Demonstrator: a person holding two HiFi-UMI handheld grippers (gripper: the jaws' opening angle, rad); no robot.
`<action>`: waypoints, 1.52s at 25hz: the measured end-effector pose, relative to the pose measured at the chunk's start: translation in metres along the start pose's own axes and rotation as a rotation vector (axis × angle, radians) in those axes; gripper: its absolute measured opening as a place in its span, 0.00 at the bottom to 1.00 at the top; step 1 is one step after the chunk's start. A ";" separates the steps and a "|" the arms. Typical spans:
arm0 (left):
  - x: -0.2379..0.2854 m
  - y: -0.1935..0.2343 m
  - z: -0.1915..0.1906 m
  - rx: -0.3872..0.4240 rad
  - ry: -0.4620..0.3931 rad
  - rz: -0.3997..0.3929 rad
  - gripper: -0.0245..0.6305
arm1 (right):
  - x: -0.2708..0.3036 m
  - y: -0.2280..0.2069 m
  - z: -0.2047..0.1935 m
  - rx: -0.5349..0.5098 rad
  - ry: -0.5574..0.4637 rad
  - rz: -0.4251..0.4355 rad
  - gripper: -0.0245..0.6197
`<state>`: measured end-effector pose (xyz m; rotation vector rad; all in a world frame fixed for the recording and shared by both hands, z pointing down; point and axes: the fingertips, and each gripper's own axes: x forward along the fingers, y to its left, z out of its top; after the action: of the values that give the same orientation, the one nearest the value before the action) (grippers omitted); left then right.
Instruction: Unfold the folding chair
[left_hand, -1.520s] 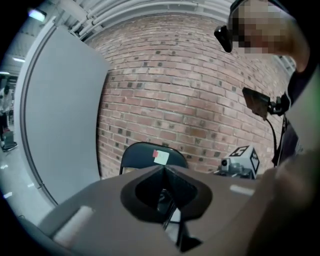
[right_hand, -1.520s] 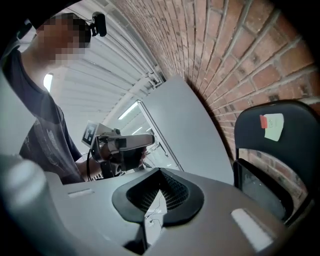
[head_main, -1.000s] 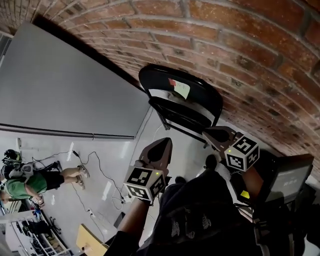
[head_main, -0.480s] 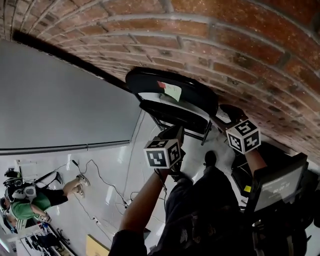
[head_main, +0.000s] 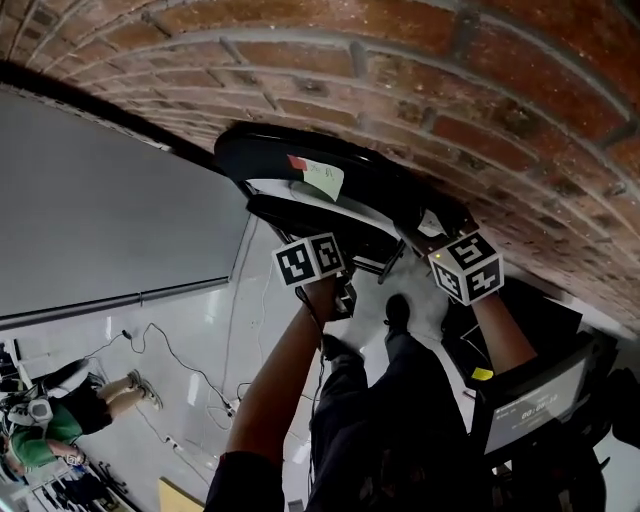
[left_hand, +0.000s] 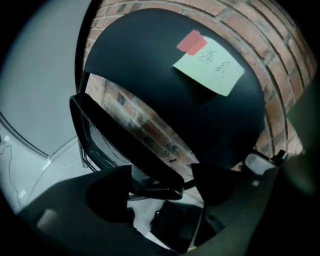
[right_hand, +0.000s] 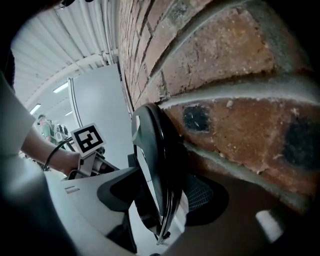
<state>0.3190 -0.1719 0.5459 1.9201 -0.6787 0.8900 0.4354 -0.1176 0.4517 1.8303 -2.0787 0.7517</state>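
A black folding chair (head_main: 330, 195) leans folded against the brick wall, with a pale note (head_main: 322, 178) and red tape on its backrest. My left gripper (head_main: 318, 245) is at the seat's lower edge. In the left gripper view the seat rim (left_hand: 150, 175) lies between the opening jaws of the left gripper (left_hand: 162, 187), and the pads do not press on it. My right gripper (head_main: 432, 228) is at the chair's right side. In the right gripper view the chair (right_hand: 155, 165) stands edge-on between the opening jaws of the right gripper (right_hand: 162, 197), with small gaps to both pads.
The brick wall (head_main: 450, 80) runs right behind the chair. A grey panel (head_main: 100, 200) stands to its left. A dark monitor (head_main: 530, 400) is at the lower right. Cables (head_main: 180, 360) lie on the white floor, and a person (head_main: 50, 420) crouches far off at the lower left.
Both grippers have dropped from in front of the chair onto it, the left to the seat edge, the right to the side. Their jaws, shut before, now stand apart.
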 end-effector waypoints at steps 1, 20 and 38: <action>0.005 0.003 0.001 -0.019 0.000 0.002 0.63 | 0.002 0.000 0.001 -0.007 -0.001 0.002 0.44; 0.051 0.034 -0.007 -0.303 0.033 0.066 0.75 | 0.011 -0.006 0.000 -0.100 -0.001 -0.041 0.34; 0.061 0.038 -0.025 -0.429 0.004 -0.061 0.63 | 0.010 -0.004 -0.006 -0.156 0.014 0.024 0.32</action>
<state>0.3188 -0.1734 0.6219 1.5457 -0.7376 0.6473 0.4370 -0.1230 0.4624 1.7151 -2.0900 0.5878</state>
